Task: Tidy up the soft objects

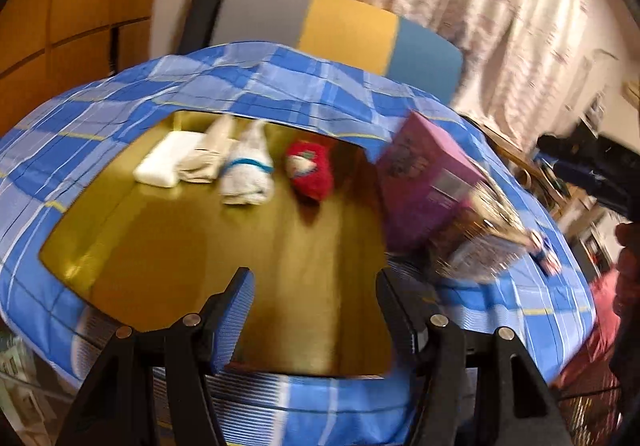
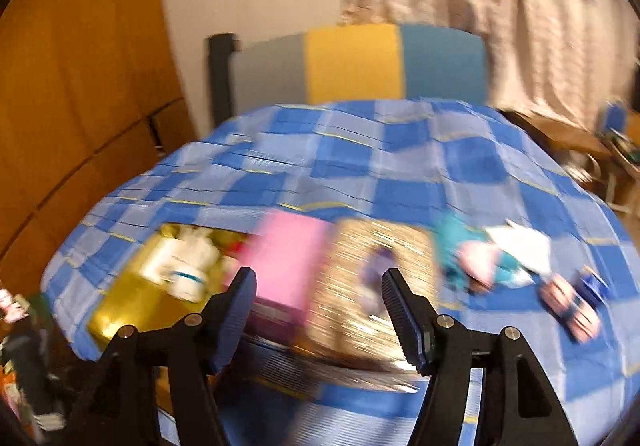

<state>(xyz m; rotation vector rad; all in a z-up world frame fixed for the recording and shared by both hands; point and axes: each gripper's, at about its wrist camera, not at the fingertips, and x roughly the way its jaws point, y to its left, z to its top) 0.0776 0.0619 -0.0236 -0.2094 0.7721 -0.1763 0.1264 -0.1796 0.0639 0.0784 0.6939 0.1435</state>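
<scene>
A gold tray (image 1: 168, 238) lies on a blue checked cloth (image 1: 100, 106). In a row at its far side lie a white folded piece (image 1: 160, 164), a cream sock (image 1: 206, 156), a white sock with a blue band (image 1: 246, 174) and a red fluffy sock (image 1: 310, 170). My left gripper (image 1: 314, 310) is open and empty over the tray's near edge. My right gripper (image 2: 318, 310) is open and empty above a pink and gold box (image 2: 340, 278). Right of it lie a teal and pink soft item (image 2: 476, 262), a white cloth (image 2: 524, 246) and small pink and blue items (image 2: 572, 306). Both views are blurred.
The pink and gold box (image 1: 436, 198) stands at the tray's right edge. A chair back with grey, yellow and blue stripes (image 1: 344, 30) stands behind the table. A curtain (image 1: 500, 6) hangs at the right, a wooden wardrobe (image 1: 60, 6) at the left.
</scene>
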